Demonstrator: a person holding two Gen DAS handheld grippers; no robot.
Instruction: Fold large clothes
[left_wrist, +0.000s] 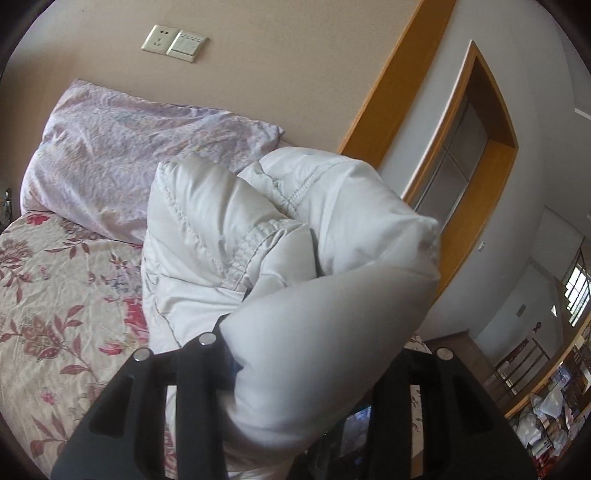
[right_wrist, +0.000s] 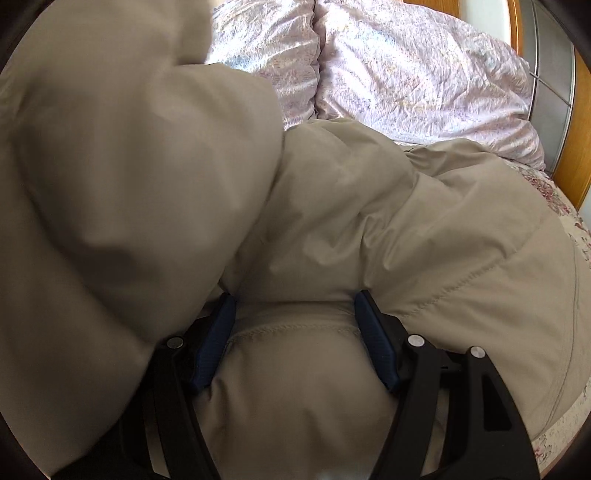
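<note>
A puffy coat (left_wrist: 280, 236) is filling the middle of the left view. It is lying on a bed (left_wrist: 55, 295) with a flowery sheet, and part of it is being lifted up. The left gripper (left_wrist: 295, 387) is sitting at the bottom of that view. A thick roll of coat is running between its black fingers (left_wrist: 199, 387) and hiding the tips. The jaws are a little way apart and clamped on the coat.

In the right view the coat (right_wrist: 369, 221) is looking tan and covering most of the frame. A big blurry fold is hanging at the left. The right gripper (right_wrist: 295, 343) is at the bottom middle. Its blue pads (right_wrist: 214, 347) are standing wide apart, and a fat bulge of coat with a seam is sitting between them. Both pads are pressing into the coat, so the jaws are gripping it.

Pale purple pillows (right_wrist: 406, 74) are lying at the top of the right view. One pillow (left_wrist: 122, 155) is showing at the upper left of the left view. A wall socket (left_wrist: 173, 42) is sitting on the wall above it. A wood frame (left_wrist: 476, 155) is standing at the right.

There are no boxes or bins here. I cannot read any words or labels.
</note>
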